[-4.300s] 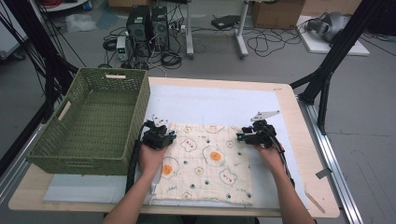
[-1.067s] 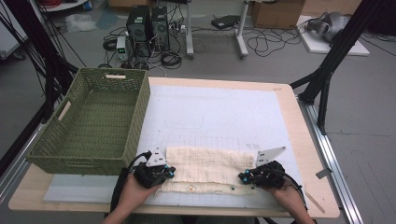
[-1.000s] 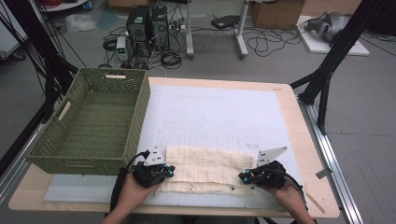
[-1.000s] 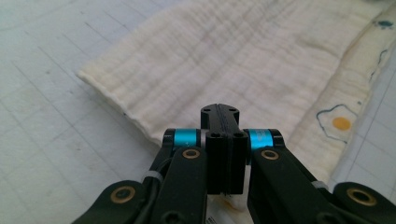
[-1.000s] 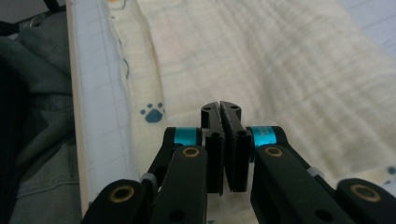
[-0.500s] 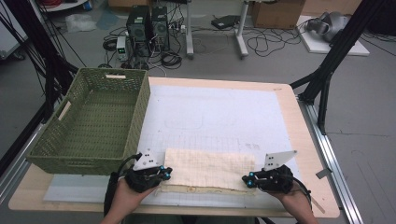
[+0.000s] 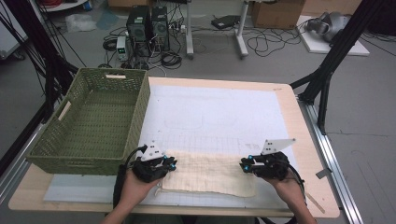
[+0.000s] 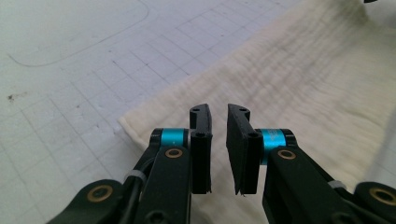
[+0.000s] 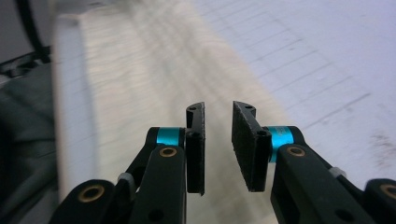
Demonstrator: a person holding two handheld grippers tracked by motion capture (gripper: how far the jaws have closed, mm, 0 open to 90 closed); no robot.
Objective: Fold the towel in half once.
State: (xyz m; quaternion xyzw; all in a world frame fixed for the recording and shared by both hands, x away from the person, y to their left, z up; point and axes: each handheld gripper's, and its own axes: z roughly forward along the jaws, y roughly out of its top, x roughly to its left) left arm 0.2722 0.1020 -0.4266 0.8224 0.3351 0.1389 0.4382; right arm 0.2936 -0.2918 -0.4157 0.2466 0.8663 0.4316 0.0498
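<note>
Both grippers are sitting low at the near edge of the table [image 7: 299, 116], one at each end of a folded cream cloth [image 7: 210, 172] that is lying flat on the white gridded mat [image 7: 210, 112]. The left gripper [image 7: 169, 163] is resting at the cloth's left end, its jaws pointing inward along the fabric, and in the left gripper view the left gripper [image 8: 218, 140] is showing its two black jaws parted by a narrow gap with nothing between them, the cloth [image 8: 299, 79] spreading out ahead of and beneath the jaws, its corner lying just to the left of them, and bare mat [image 8: 70, 56] stretching off beyond that edge. The right gripper [image 7: 247, 164] is hovering at the cloth's right end, facing back toward the left one, with the person's right hand [image 7: 280, 173] wrapped behind it; in the right gripper view the right gripper [image 9: 218, 140] is holding its jaws apart as well, a clear gap and nothing pinched, the blurred cloth [image 9: 154, 60] running ahead of and below them and gridded mat [image 9: 327, 51] off to the jaws' right. The left hand [image 7: 140, 184] is gripping its tool from behind. Beyond and to the outside of the left gripper, a green woven basket [image 7: 60, 140] is standing on the table's left side, well apart from the cloth.
</note>
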